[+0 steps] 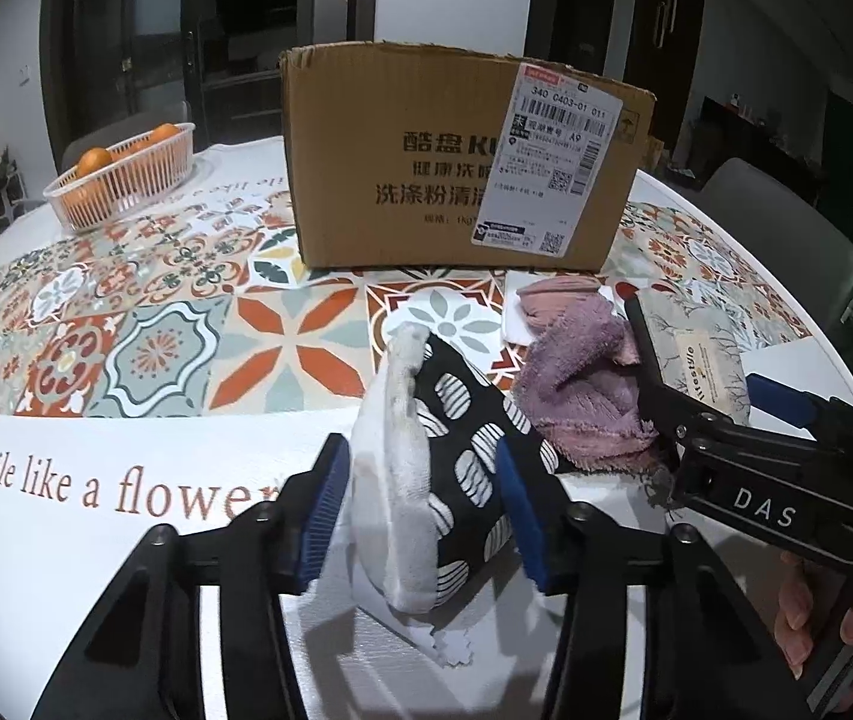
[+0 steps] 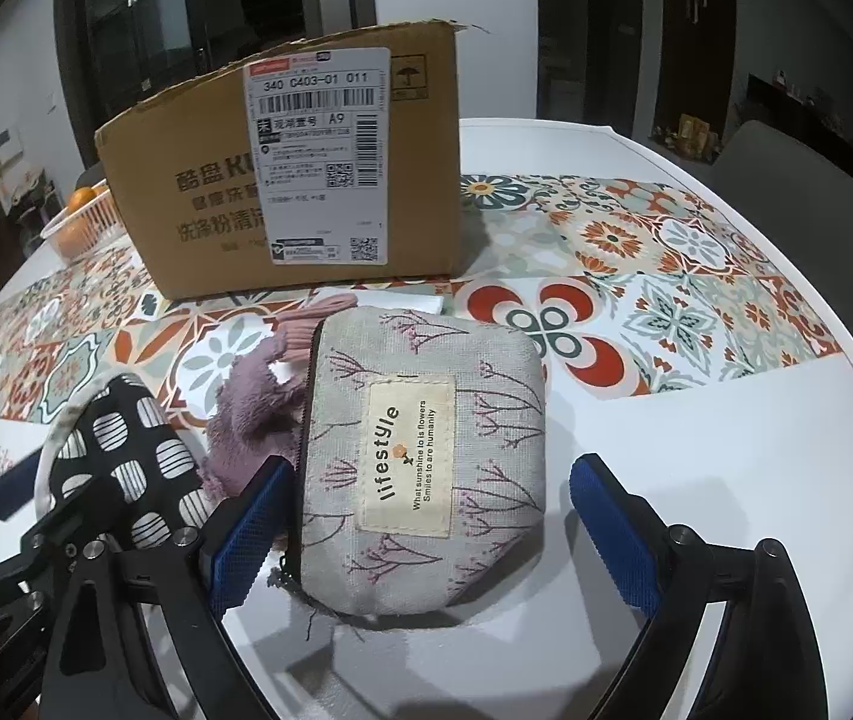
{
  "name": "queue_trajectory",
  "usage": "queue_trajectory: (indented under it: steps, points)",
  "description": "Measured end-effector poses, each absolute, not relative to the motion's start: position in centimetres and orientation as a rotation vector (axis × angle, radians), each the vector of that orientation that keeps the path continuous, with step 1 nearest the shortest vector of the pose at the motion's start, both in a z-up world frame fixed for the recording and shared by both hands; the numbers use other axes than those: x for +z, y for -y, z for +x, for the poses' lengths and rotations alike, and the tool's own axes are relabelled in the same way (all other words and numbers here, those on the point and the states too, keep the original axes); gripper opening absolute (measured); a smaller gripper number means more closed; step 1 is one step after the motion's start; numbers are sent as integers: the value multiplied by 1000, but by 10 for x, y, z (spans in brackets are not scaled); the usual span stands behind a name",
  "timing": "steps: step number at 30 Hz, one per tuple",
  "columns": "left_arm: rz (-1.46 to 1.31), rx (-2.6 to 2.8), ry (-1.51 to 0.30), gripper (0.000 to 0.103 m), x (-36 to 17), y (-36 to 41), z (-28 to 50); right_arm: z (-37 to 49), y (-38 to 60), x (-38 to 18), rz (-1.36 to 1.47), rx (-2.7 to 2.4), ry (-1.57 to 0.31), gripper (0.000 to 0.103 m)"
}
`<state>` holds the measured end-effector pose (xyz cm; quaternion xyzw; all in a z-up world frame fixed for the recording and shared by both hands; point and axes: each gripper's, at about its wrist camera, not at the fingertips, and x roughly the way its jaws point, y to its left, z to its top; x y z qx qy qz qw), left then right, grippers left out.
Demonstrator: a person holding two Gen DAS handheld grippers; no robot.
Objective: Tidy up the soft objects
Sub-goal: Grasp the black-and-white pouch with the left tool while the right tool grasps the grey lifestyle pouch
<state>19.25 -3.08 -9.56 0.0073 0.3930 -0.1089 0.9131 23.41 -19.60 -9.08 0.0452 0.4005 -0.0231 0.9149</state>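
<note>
Black-and-white patterned fabric item [image 1: 462,450], with a white, somewhat soiled cloth side: it stands bunched on the white near part of the table [image 1: 96,540], between the blue pads of the left gripper [image 1: 426,510]. The left pad lies against the white cloth and the right pad against the patterned side. The jaws stand partly closed around it, and the fabric looks pinched between them.

Grey zip pouch [image 2: 426,462], printed with thin branch motifs and bearing a cream "lifestyle" label: it lies flat on the table just right of the patterned item. Frayed threads hang from its near left corner. It sits between the fingers of the right gripper [image 2: 432,534]. The left pad is at the zip edge; the right pad stands clear of the pouch with table showing between. The jaws are wide and hold nothing.

Purple fuzzy cloth [image 1: 576,396] lies crumpled between the two items, touching the pouch, with a pink ribbed piece [image 1: 552,294] behind it.

The right wrist view alone shows the pouch face and label. The left wrist view alone shows the whole basket of oranges [image 1: 126,174], the "Smile like a flower" lettering and a person's fingers [image 1: 798,630] on the right tool.

A cardboard box [image 1: 402,162] with a shipping label stands behind, on the tiled-pattern cloth.
</note>
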Motion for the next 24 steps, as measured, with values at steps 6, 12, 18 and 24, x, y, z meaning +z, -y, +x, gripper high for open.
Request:
queue_trajectory:
  steps: [6, 12, 18, 24]
  points:
    - [16, -242, -810, 27, -96, 34, 190, 232, 198, -92, 120, -32, -828, 72]
    - [20, -242, -792, 22, -91, 36, 185, 224, 207, -88, 184, -25, -816, 55]
    - [18, -253, -767, 18, -85, 39, 179, 212, 211, -78, 179, -47, -768, 45]
    - [-2, -258, -717, 17, -71, 38, 171, 200, 212, -65, 168, -52, -729, 41]
